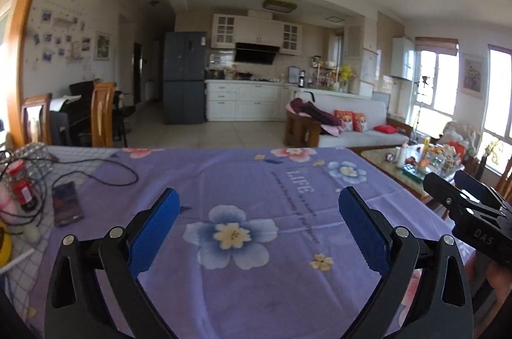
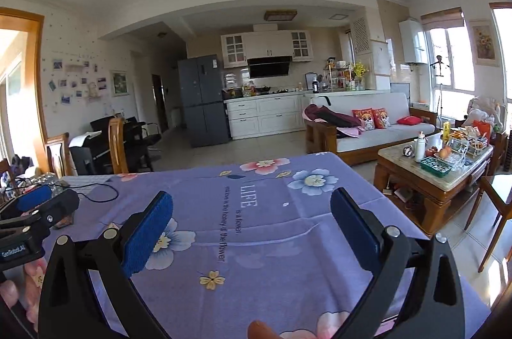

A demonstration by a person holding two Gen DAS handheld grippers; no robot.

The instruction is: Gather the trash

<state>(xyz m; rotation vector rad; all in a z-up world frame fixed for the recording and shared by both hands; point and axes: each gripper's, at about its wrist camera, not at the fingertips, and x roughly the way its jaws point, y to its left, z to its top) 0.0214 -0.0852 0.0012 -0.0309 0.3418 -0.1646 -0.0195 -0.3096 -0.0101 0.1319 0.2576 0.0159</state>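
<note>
Both grippers hover over a table under a purple floral cloth (image 1: 256, 291). My left gripper (image 1: 259, 191) is open, its blue pads (image 1: 156, 230) wide apart with only bare cloth between them. My right gripper (image 2: 251, 195) is open as well, also over bare cloth (image 2: 272, 259). Each shows in the other's view: the right gripper (image 1: 464, 204) at the right edge, the left gripper (image 2: 41, 207) at the left edge. Clutter lies at the table's left end: a red-capped jar (image 1: 20, 185), a dark phone (image 1: 67, 204), black cables (image 1: 105, 175) and a small white object (image 1: 30, 233). I make out no clear piece of trash.
Wooden chairs (image 1: 102, 115) stand beyond the table's far left corner. To the right, below the table's edge, is a low coffee table (image 2: 448, 166) crowded with bottles, fruit and trays. A sofa (image 2: 377, 127) and the kitchen lie further back.
</note>
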